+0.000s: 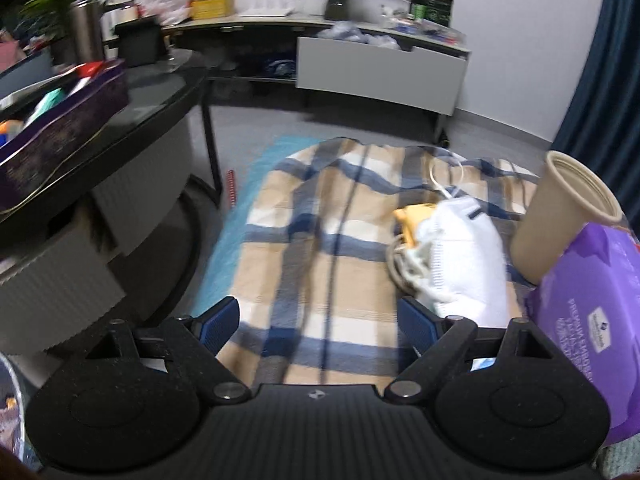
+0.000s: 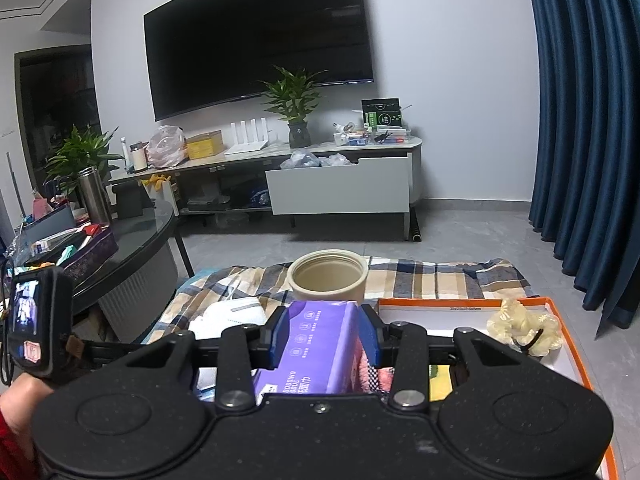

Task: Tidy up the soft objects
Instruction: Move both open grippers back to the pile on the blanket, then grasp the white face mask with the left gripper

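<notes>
The right gripper (image 2: 324,338) is clamped on a purple tissue pack (image 2: 316,344), its blue pads pressing both sides of the pack. The left gripper (image 1: 320,324) has its fingers spread wide apart with nothing between them, hovering over a plaid blanket (image 1: 320,220) spread on the floor. In the left wrist view a white cloth bundle (image 1: 460,256) lies on the blanket at 3 o'clock of the gripper, touching its right finger's far side, with a yellow item (image 1: 412,220) and a pale cord at its far edge. A beige cup (image 1: 568,212) stands at 2 o'clock, tilted in the fisheye, and the tissue pack crowds the 4 o'clock edge just in front of it. A dark round table (image 1: 152,92) with a purple box (image 1: 60,120) fills 9 to 11 o'clock. Only the right wrist view shows an orange-rimmed tray (image 2: 572,344) at 3 o'clock holding a cream scrunchie (image 2: 524,328), plus pink fabric under the pack, the wall TV (image 2: 260,36), the TV stand's open drawer (image 2: 340,192) and blue curtains (image 2: 592,120). There the cup sits at 12 o'clock, just beyond the pack.
</notes>
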Motion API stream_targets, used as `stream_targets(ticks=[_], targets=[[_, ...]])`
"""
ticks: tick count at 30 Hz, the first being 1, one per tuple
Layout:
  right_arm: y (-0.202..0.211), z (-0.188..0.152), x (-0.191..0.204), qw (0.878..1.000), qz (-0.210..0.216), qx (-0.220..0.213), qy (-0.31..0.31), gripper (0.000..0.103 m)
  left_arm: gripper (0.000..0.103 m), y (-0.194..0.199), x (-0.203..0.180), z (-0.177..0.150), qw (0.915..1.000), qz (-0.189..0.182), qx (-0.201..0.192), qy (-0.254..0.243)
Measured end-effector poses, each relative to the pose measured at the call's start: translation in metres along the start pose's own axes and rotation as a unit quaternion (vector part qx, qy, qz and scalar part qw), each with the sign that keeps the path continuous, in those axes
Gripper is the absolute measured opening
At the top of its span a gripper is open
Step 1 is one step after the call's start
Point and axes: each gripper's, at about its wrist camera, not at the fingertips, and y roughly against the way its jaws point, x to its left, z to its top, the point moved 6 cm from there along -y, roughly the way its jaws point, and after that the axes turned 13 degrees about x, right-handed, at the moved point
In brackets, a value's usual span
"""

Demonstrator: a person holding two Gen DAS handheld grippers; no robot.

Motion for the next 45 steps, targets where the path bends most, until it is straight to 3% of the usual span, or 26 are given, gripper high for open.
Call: stream_targets(ticks=[3,7,11,14,16,17,18,19,23,27,35,41,45], targets=[[-0.003,0.001,0.005,1.000,0.005,0.002,0.005,0.047,0.092,0.012,-0.003,0.001,0.9989,-0.044,-0.017,0.006],[-0.004,0.001,0.010,1.000,0.009,0.004,0.012,0.047,0.096,0.021,-0.029,0.008,0.9942,-0.094,-0.044,-0.028],[-0.004,0.001,0.011,1.000,0.010,0.005,0.015,0.047,0.101,0.007,-0.059,0.011,0.9920,-0.086,-0.036,-0.085],[-0.003,0.001,0.014,1.000,0.010,0.005,0.019,0.047,0.101,-0.015,-0.070,0.015,0.9913,-0.086,-0.013,-0.099],[-0.002,-0.001,0.016,1.000,0.012,0.006,0.023,0.047,0.093,-0.031,-0.074,0.020,0.9915,-0.087,0.004,-0.096],[-0.002,-0.002,0.017,1.000,0.013,0.007,0.025,0.047,0.075,-0.037,-0.072,0.022,0.9915,-0.093,0.010,-0.090],[-0.002,-0.003,0.020,0.999,0.015,0.009,0.029,0.047,0.049,-0.040,-0.073,0.023,0.9906,-0.105,0.015,-0.086],[-0.003,-0.004,0.022,0.999,0.016,0.011,0.032,0.047,0.039,-0.042,-0.075,0.024,0.9886,-0.123,0.023,-0.083],[-0.008,-0.011,0.035,0.998,0.025,0.022,0.048,0.047,0.037,-0.024,-0.071,0.023,0.9847,-0.155,0.005,-0.079],[-0.016,-0.022,0.052,0.996,0.041,0.041,0.064,0.047,0.037,0.005,-0.050,0.022,0.9868,-0.144,-0.026,-0.068],[-0.048,-0.053,0.105,0.988,0.069,0.091,0.106,0.049,0.037,0.043,0.010,0.000,0.9944,-0.072,-0.048,-0.061],[-0.080,-0.071,0.119,0.985,0.033,0.129,0.112,0.053,0.037,0.050,0.030,-0.024,0.9955,-0.070,-0.035,-0.053],[-0.095,-0.076,0.123,0.983,-0.014,0.135,0.122,0.068,0.037,0.050,0.033,-0.029,0.9952,-0.076,-0.034,-0.051]])
